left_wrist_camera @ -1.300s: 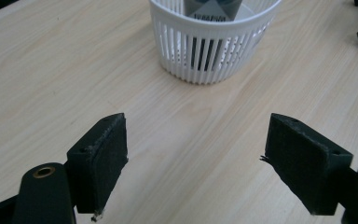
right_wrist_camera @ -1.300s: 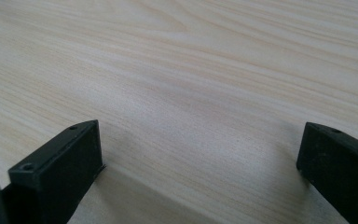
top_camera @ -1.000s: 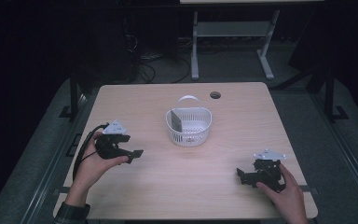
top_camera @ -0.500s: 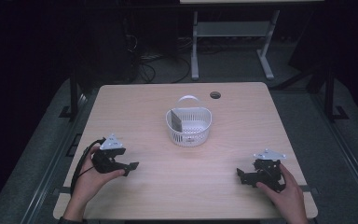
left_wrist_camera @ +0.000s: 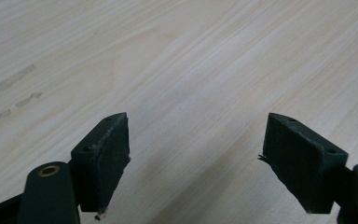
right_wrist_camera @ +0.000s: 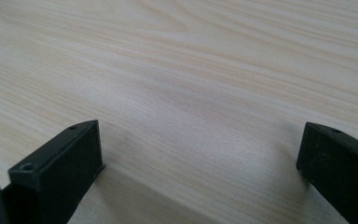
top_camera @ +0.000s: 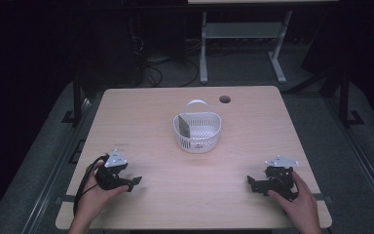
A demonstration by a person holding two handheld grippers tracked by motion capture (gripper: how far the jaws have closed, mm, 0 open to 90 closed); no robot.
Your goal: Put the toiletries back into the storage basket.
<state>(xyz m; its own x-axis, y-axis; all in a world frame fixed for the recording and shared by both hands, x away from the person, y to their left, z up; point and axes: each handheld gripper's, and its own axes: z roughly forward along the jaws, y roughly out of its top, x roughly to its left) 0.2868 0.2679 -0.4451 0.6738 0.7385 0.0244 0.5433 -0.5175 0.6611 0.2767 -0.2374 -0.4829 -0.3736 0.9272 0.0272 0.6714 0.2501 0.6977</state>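
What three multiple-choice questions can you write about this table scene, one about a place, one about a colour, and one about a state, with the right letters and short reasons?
1. Where does the basket stand on the table?
A. near the middle
B. at the front left corner
C. at the front right corner

2. What colour is the basket?
A. red
B. white
C. blue

3. How do the jaws of the left gripper stand?
A. shut on a cloth
B. shut on nothing
C. open, with nothing between them

Answers:
1. A, since the high view shows it centred between the side edges, beyond both grippers.
2. B, since its mesh wall and handle look white against the pale wood.
3. C, since the left gripper view shows bare wood in a wide gap between the two jaws. The right gripper is open too.
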